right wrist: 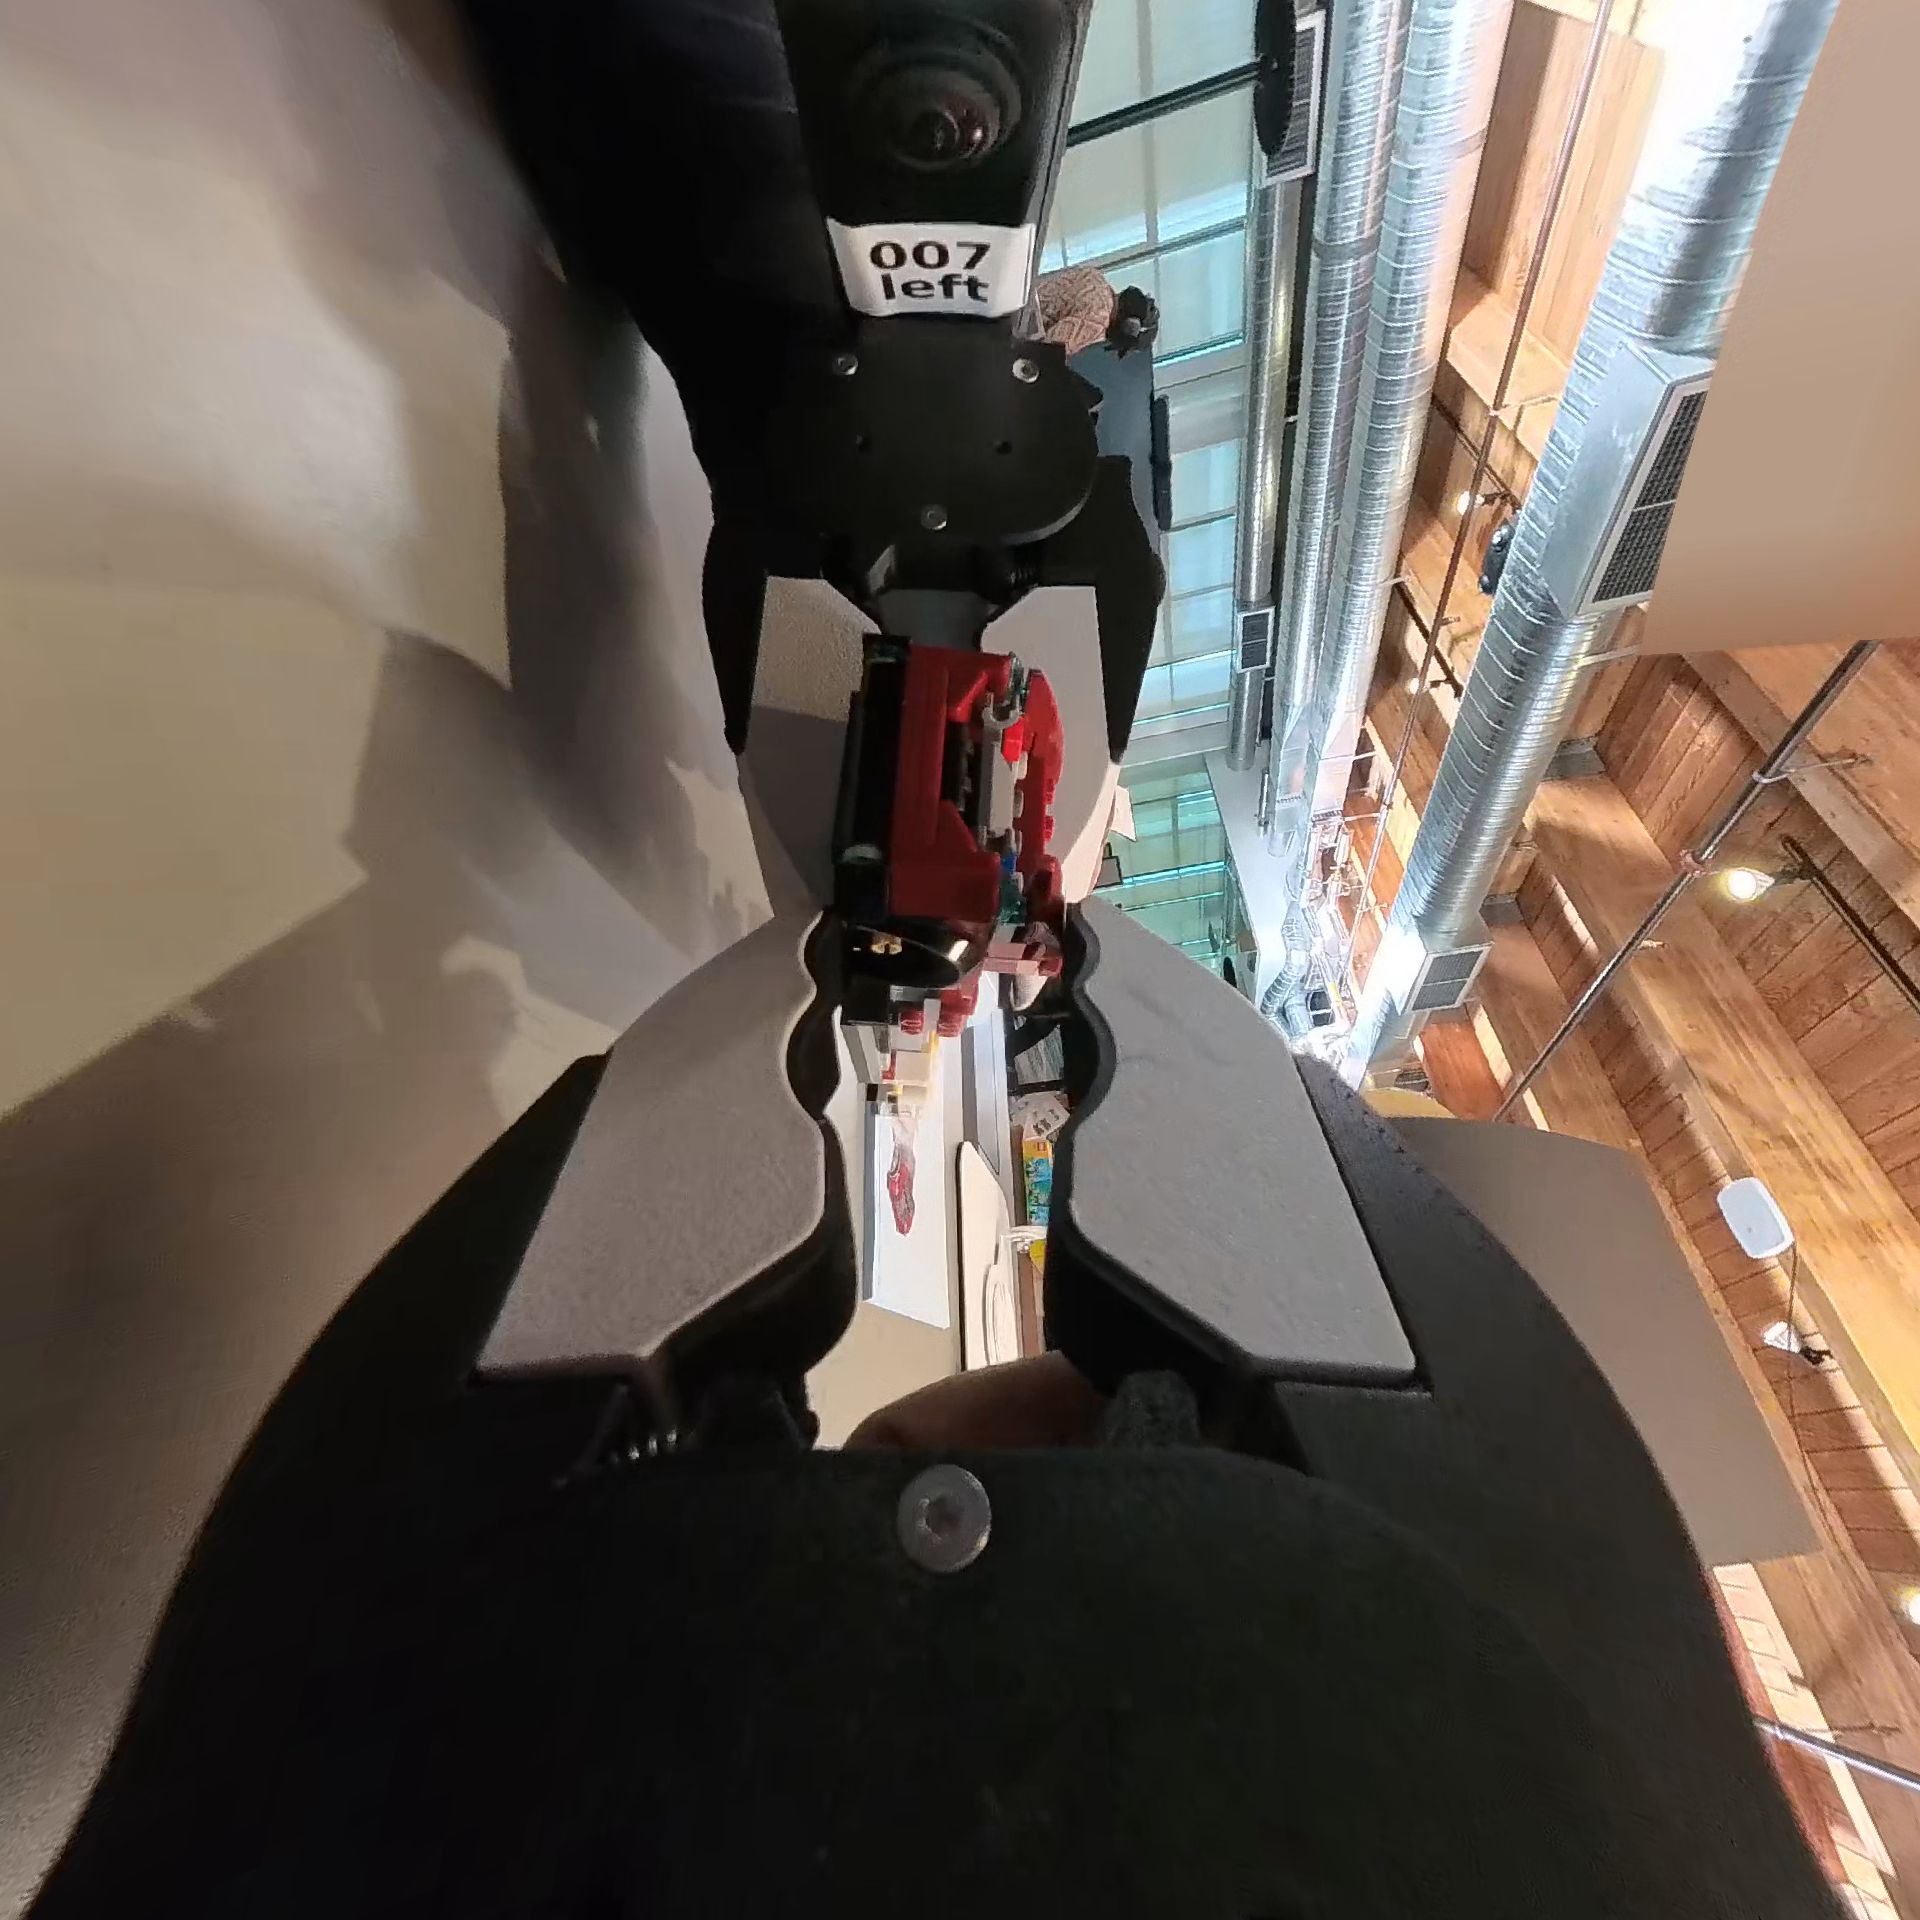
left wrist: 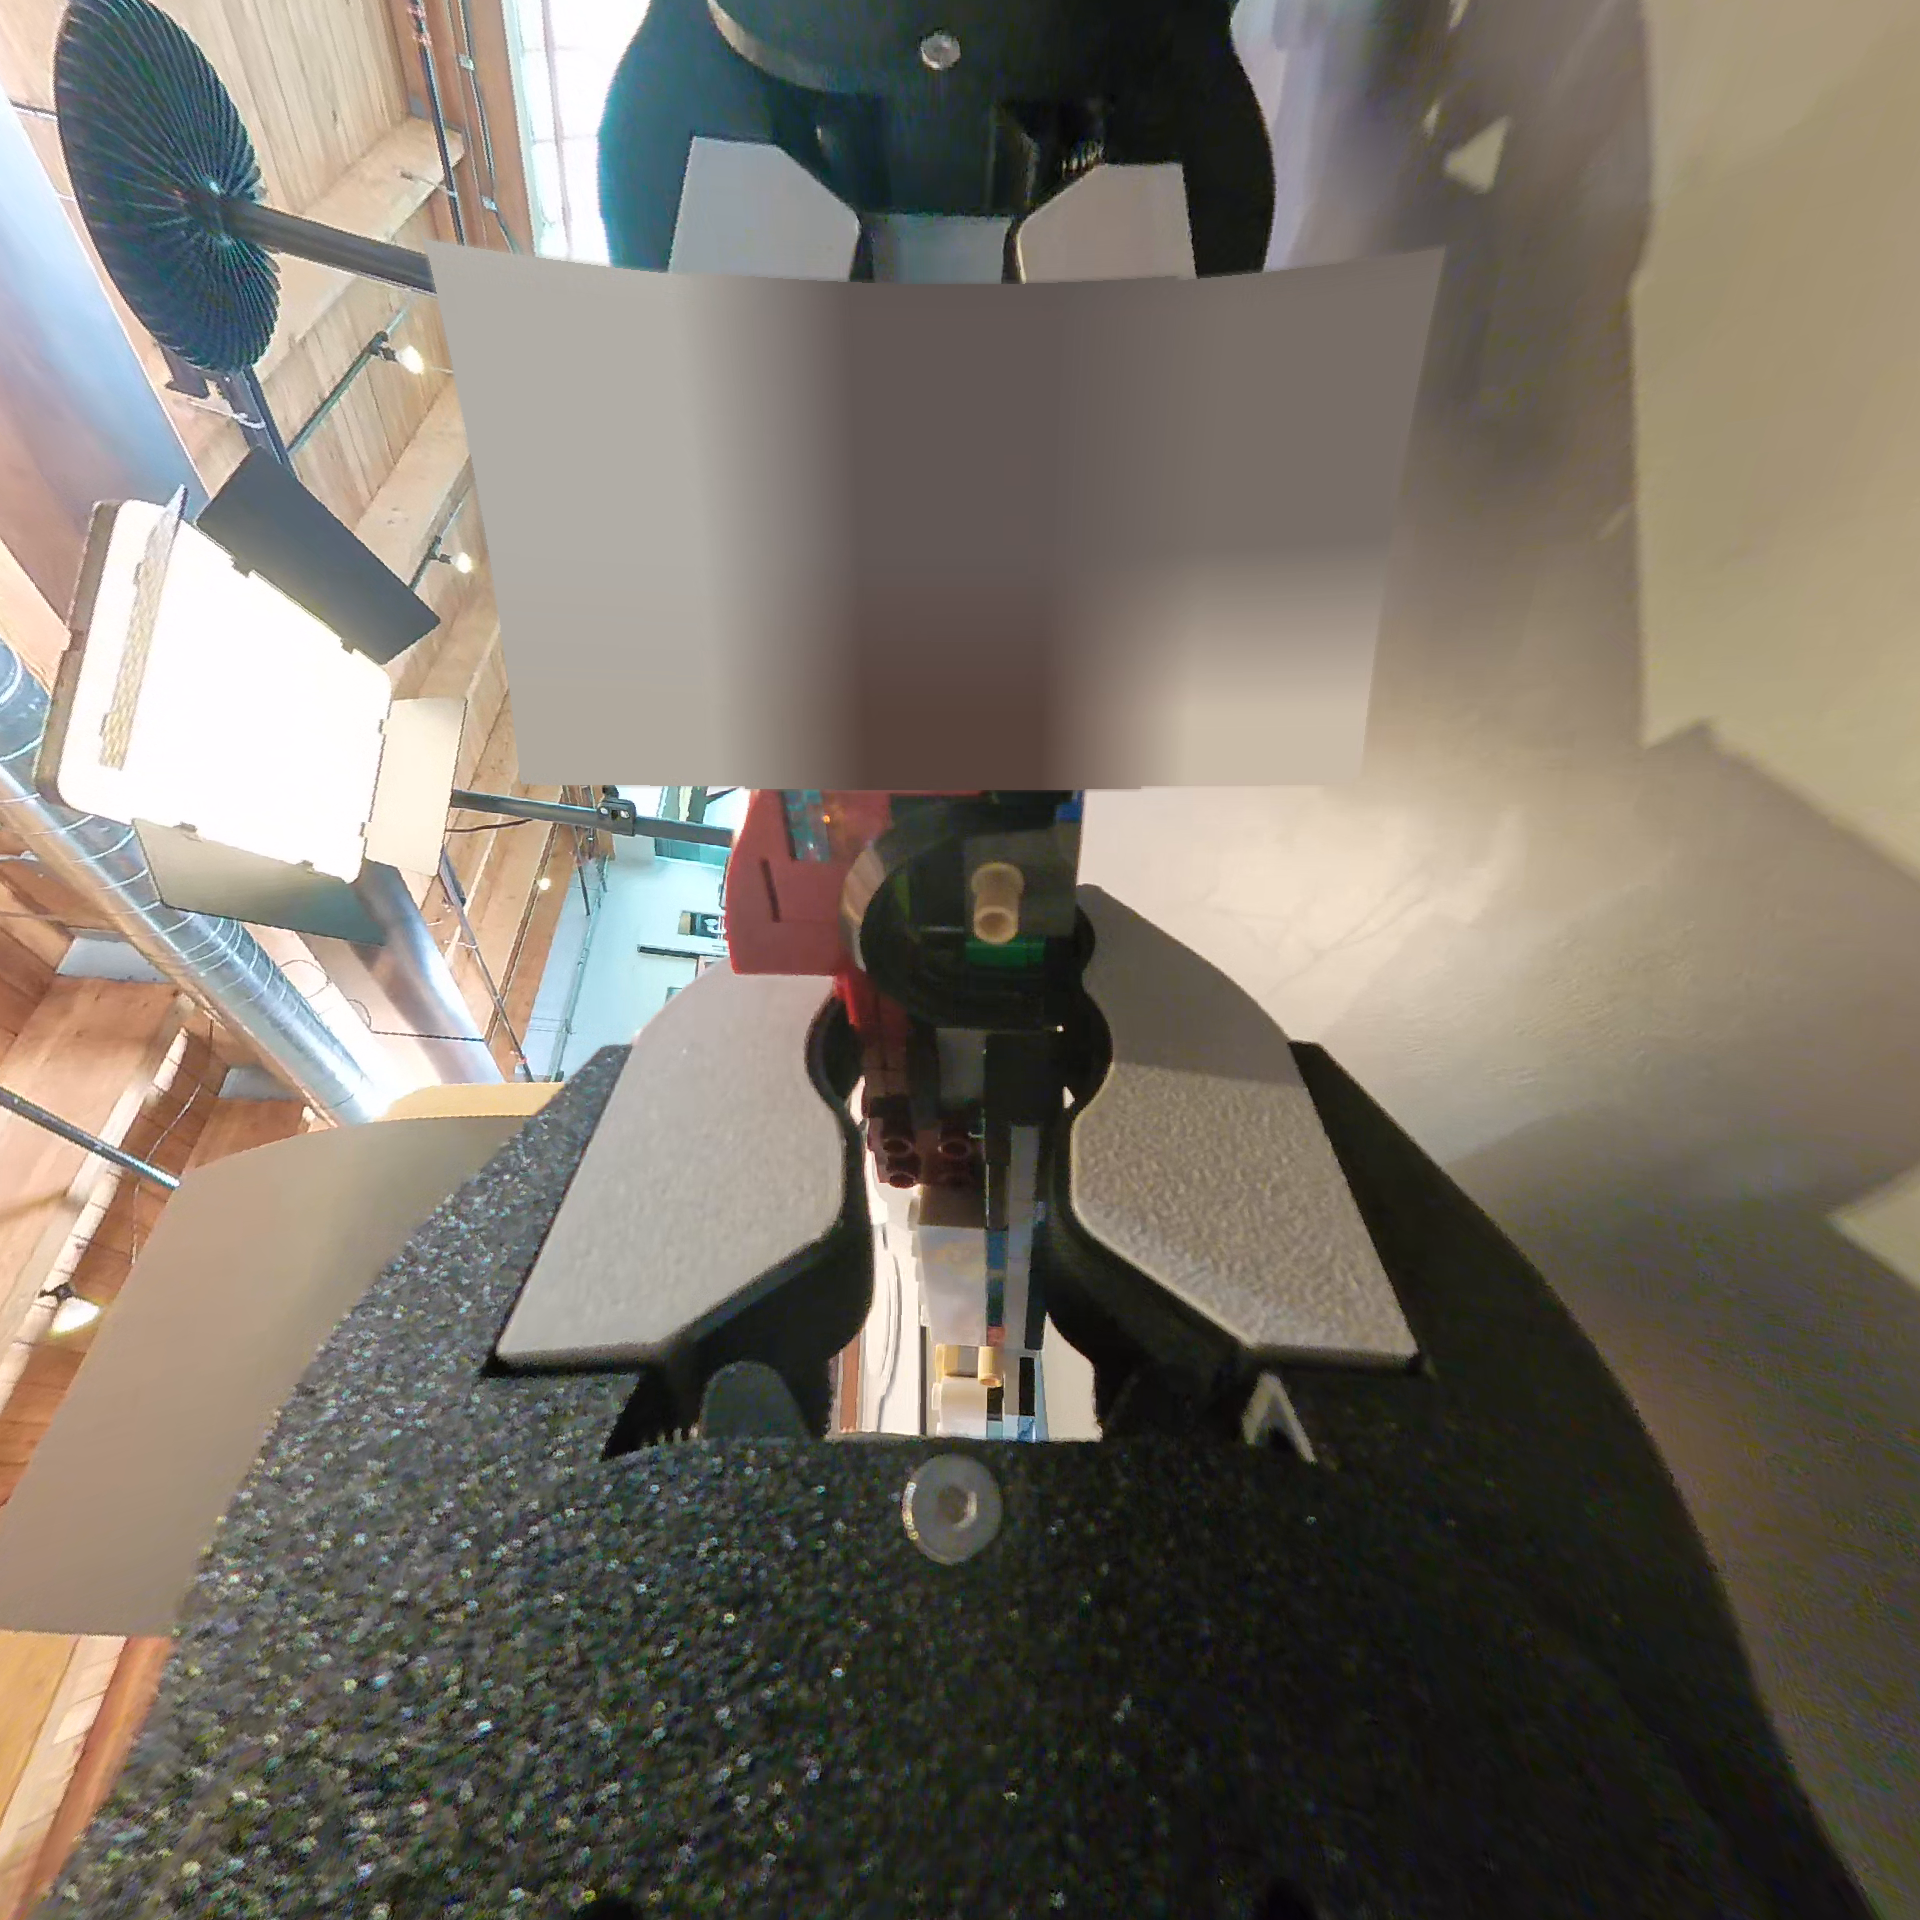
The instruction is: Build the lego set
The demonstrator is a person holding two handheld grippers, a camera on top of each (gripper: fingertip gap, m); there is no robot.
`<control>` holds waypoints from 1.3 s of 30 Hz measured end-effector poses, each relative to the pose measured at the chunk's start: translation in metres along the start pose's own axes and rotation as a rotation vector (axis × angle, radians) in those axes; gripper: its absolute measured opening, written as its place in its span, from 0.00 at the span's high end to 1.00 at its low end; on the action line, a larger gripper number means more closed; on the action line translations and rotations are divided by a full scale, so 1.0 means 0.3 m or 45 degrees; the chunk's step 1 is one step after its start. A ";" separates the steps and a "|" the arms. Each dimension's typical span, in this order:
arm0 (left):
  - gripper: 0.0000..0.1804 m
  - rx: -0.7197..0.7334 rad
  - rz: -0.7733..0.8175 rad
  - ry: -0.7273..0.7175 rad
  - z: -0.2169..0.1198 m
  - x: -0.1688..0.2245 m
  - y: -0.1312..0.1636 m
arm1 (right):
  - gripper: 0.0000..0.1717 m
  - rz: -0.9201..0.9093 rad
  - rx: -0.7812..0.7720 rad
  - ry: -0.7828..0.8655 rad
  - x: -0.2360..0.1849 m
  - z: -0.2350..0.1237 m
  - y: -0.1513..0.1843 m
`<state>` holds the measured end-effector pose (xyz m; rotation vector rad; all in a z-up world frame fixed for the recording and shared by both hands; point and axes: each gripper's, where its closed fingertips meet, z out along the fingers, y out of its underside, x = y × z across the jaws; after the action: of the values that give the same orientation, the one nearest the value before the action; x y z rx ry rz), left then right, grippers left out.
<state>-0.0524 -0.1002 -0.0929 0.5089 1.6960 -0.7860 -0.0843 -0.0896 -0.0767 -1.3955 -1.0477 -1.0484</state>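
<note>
A red and black toy brick car (right wrist: 935, 790) is held in the air between both grippers. In the right wrist view my right gripper (right wrist: 948, 961) is shut on its near end, with the pads against a black wheel (right wrist: 904, 951) and dark red bricks. My left gripper (right wrist: 935, 743) grips the far end from opposite. In the left wrist view my left gripper (left wrist: 961, 997) is shut on the car (left wrist: 790, 894), which reaches deep between its fingers. A black wheel (left wrist: 914, 997) and a tan pin (left wrist: 1000, 902) face this camera. The right gripper's fingers (left wrist: 727, 197) show at the top, partly behind a blurred patch.
Both cameras point upward and sideways. A lit studio light panel (left wrist: 218, 675) and a black pleated disc (left wrist: 156, 187) hang at the left. Silver ducts (right wrist: 1558, 520) run along a wooden ceiling. A pale wall (left wrist: 1662, 935) is close by. A white table with papers (right wrist: 914, 1226) shows between the right fingers. My two grippers' fingertips are within a few centimetres of each other.
</note>
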 end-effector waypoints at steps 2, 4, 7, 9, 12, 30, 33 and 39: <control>0.80 -0.007 0.001 0.001 0.000 0.001 0.001 | 0.77 -0.003 -0.001 -0.001 -0.001 0.000 0.001; 0.80 -0.008 -0.006 0.008 0.000 0.003 0.002 | 0.77 -0.002 0.000 -0.004 -0.002 0.001 0.001; 0.80 -0.013 -0.006 0.008 0.000 0.002 0.004 | 0.77 -0.012 -0.002 -0.004 -0.002 0.002 0.003; 0.80 -0.017 -0.005 0.011 0.000 0.003 0.005 | 0.77 -0.019 -0.004 -0.006 -0.003 0.002 0.004; 0.80 -0.024 -0.004 0.016 0.001 0.005 0.007 | 0.78 -0.039 -0.011 -0.006 -0.004 0.003 0.008; 0.80 -0.033 -0.036 0.000 0.001 0.001 0.014 | 0.77 0.069 -0.013 0.018 0.003 0.006 0.023; 0.80 -0.051 -0.052 -0.023 0.001 -0.011 0.026 | 0.74 0.092 -0.034 0.019 0.005 0.006 0.032; 0.80 -0.160 -0.075 -0.074 0.002 -0.039 0.076 | 0.69 0.135 -0.161 0.057 0.023 0.011 0.076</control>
<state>-0.0332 -0.0844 -0.0871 0.3479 1.7006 -0.7237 -0.0605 -0.0874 -0.0755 -1.5058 -0.8777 -1.0779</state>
